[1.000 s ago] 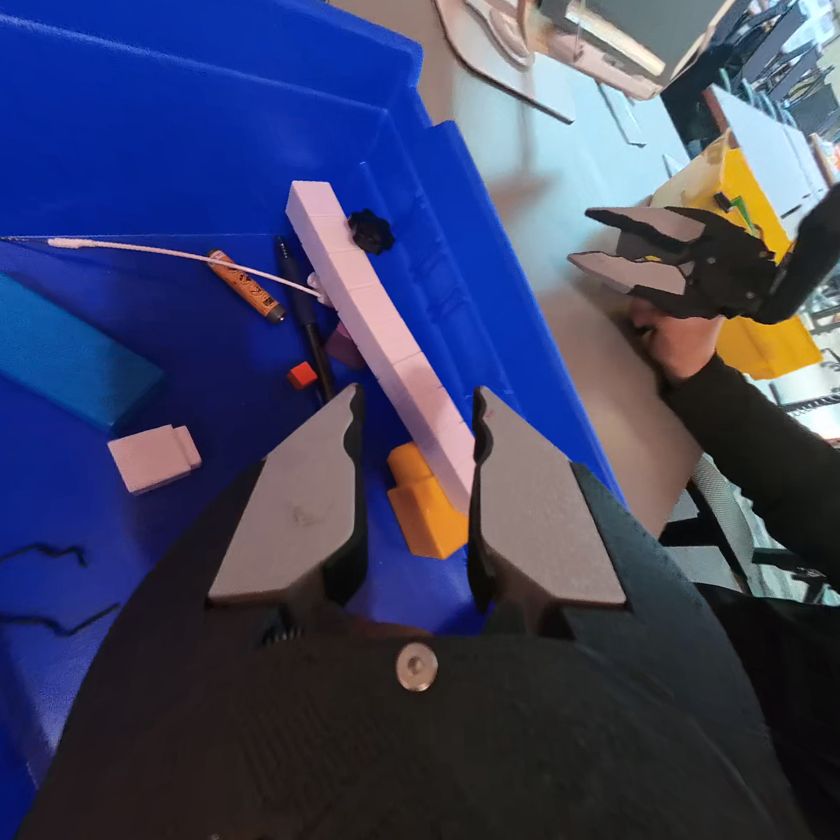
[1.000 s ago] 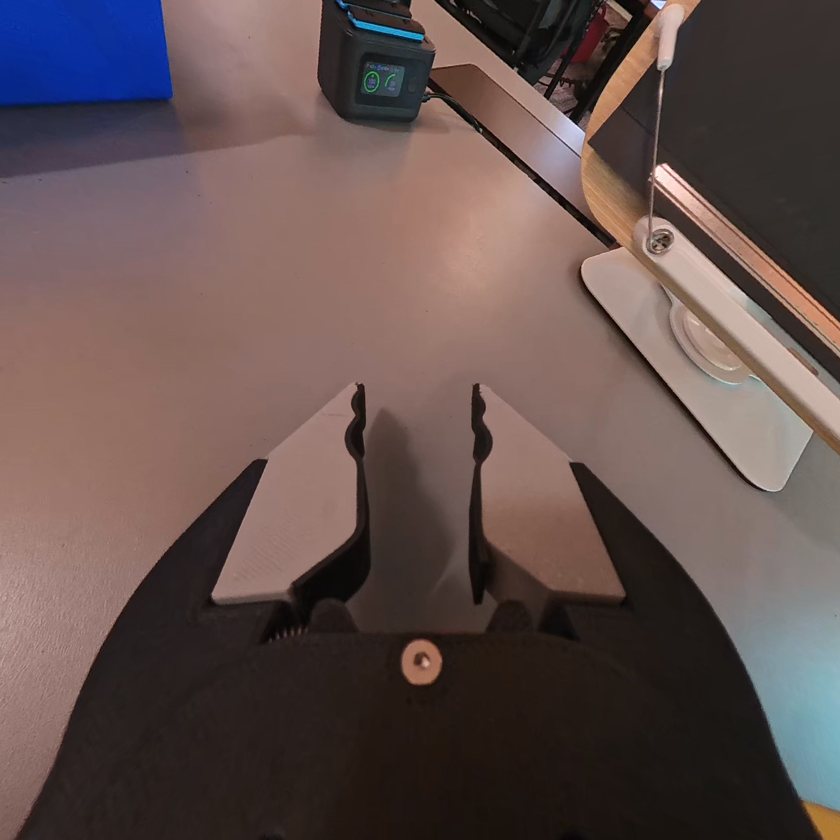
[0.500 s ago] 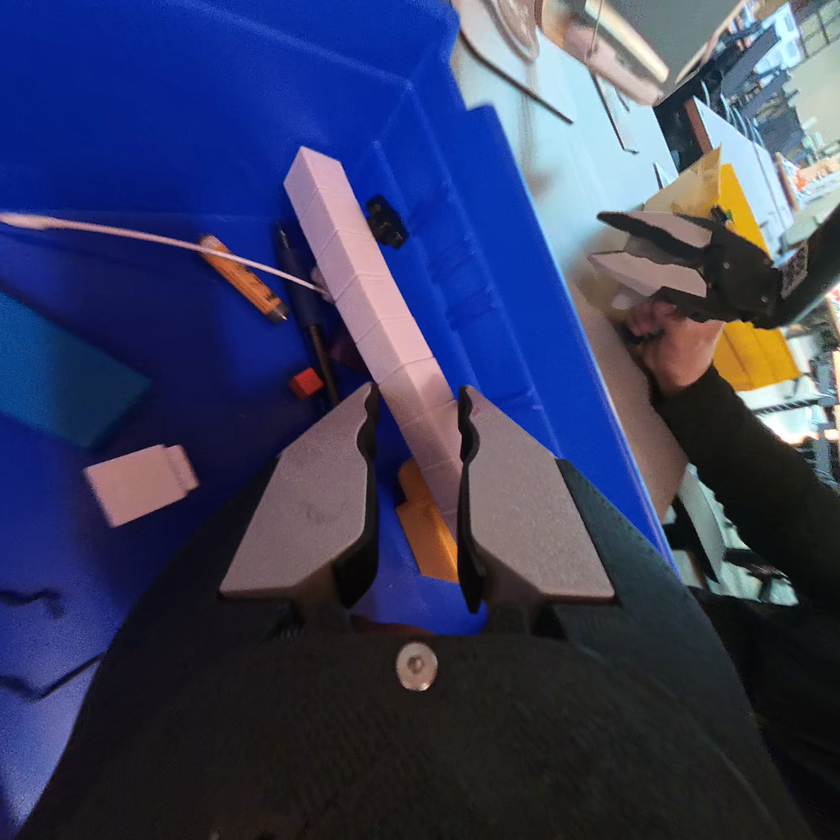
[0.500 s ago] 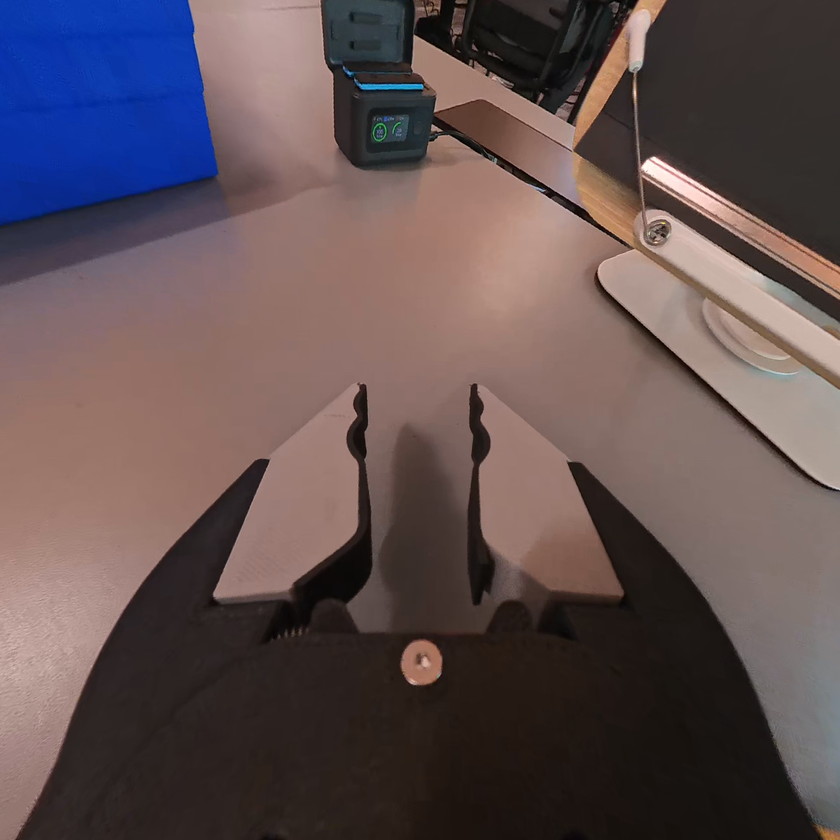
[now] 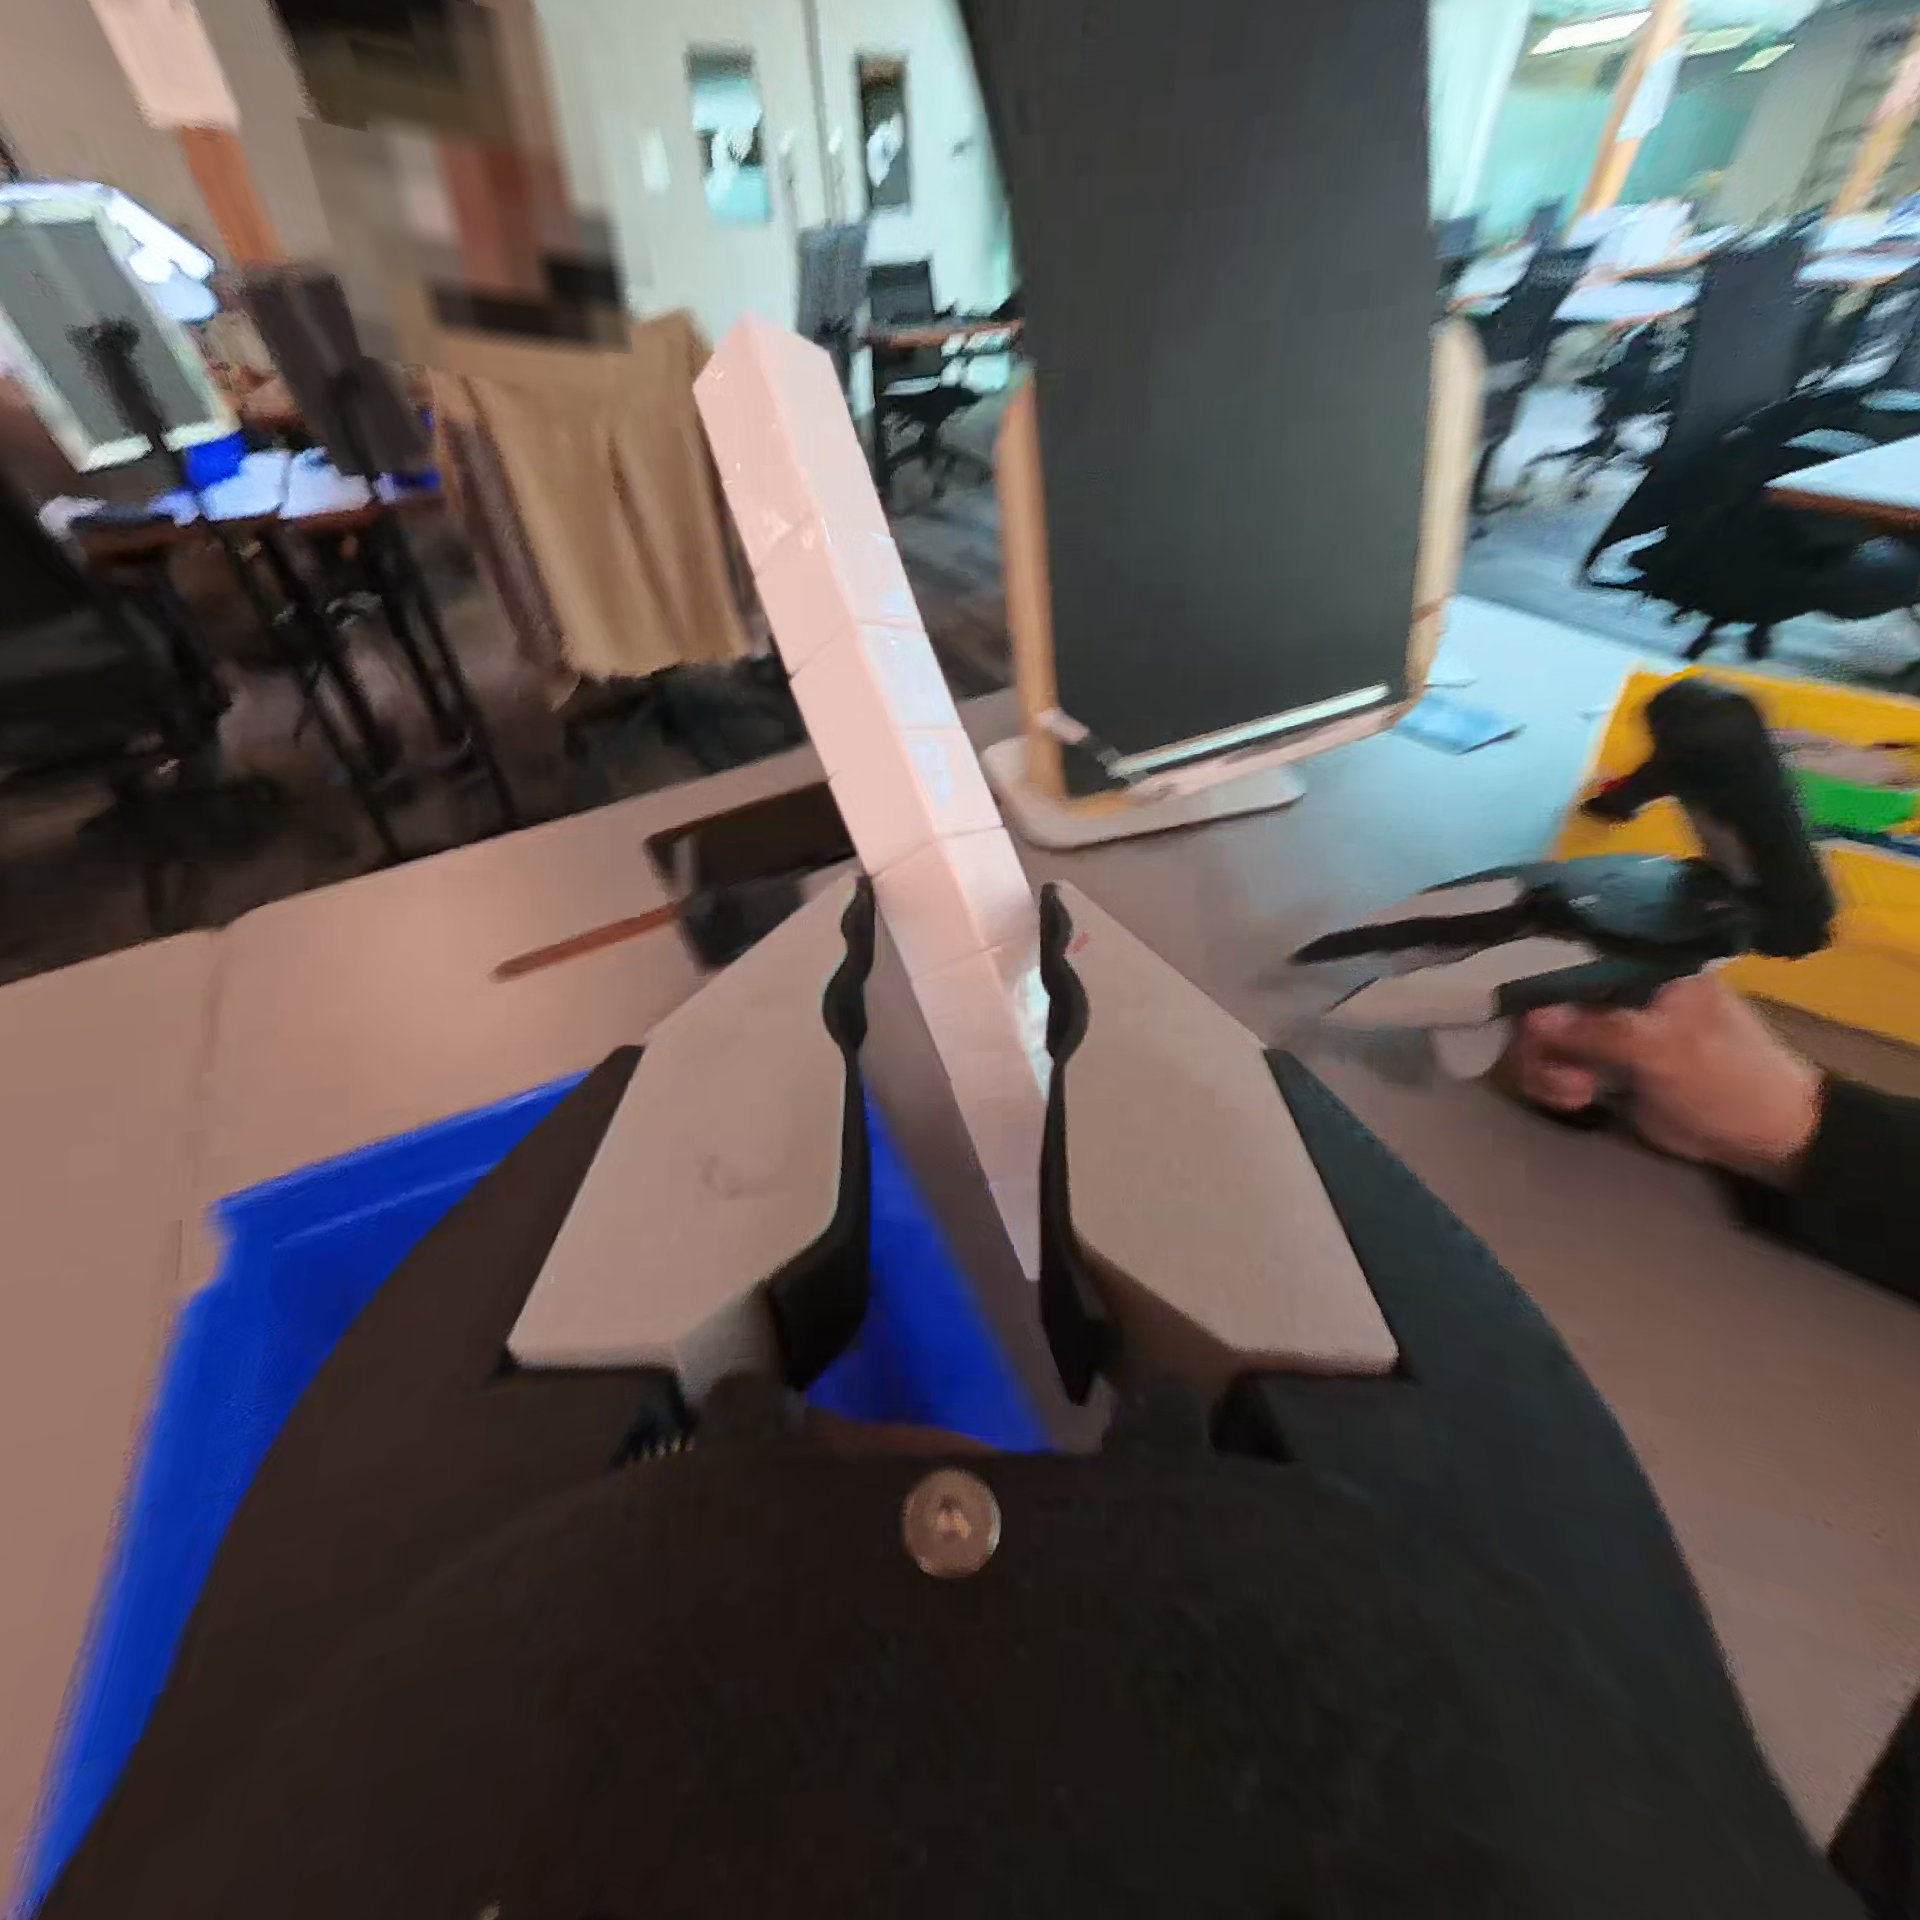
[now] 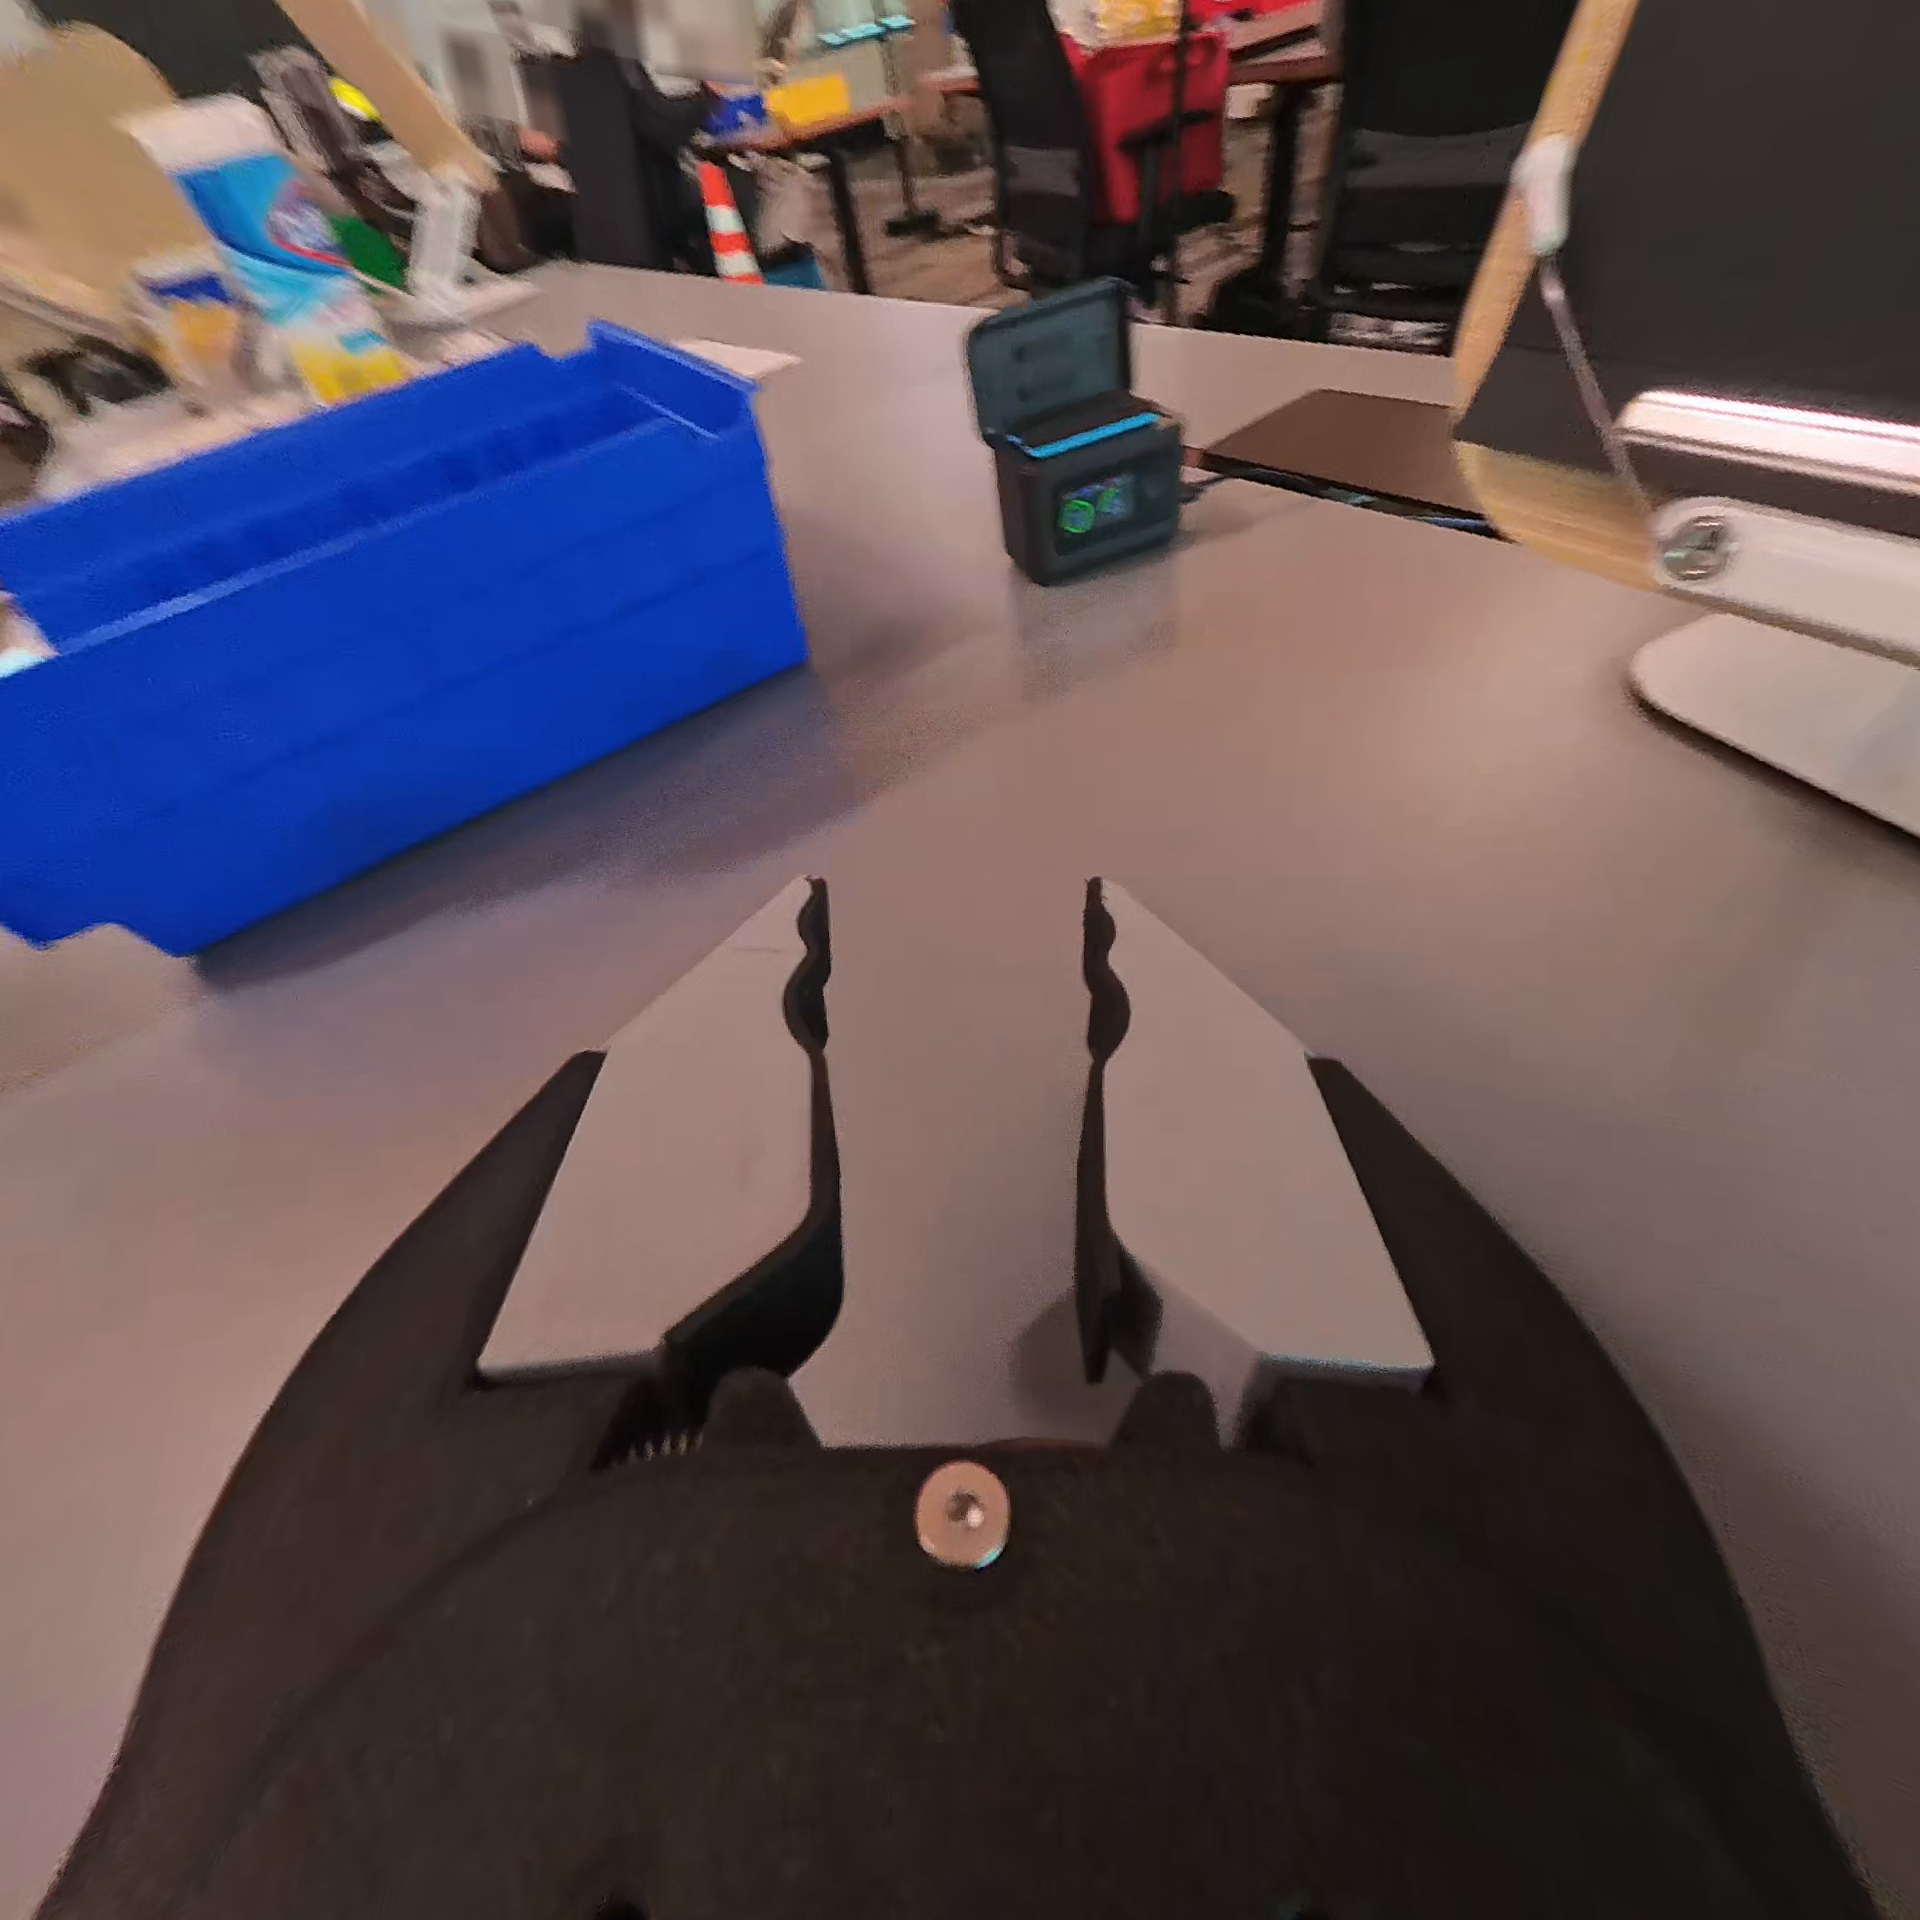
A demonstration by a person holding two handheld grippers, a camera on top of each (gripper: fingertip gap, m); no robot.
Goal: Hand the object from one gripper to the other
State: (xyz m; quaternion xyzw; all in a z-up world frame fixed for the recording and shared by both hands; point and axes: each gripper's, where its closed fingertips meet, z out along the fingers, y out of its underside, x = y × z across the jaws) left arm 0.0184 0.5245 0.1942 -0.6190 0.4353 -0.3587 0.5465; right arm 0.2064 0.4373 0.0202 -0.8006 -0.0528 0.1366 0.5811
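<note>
The long white bar point(image 5: 883, 717), made of joined cube segments, is gripped at its lower end by the left claw point(image 5: 948, 925), raised above the blue bin point(image 6: 395, 623) and the grey counter point(image 6: 1299, 790). Its long axis rises up and away from that claw, tilted to the left, so the free upper length is left exposed for a second grasp. The right claw point(image 5: 1340, 951) is seen low and to the right of the bar, well apart from it, held in a hand point(image 5: 1662, 1081) just over the counter, its tips directed leftward toward the bar. In its own view the right claw point(image 6: 951, 904) stands moderately wide and empty, with only bare counter ahead of it. The handover is judged not yet begun: the right claw would have to be raised and brought across to the bar's free length.
</note>
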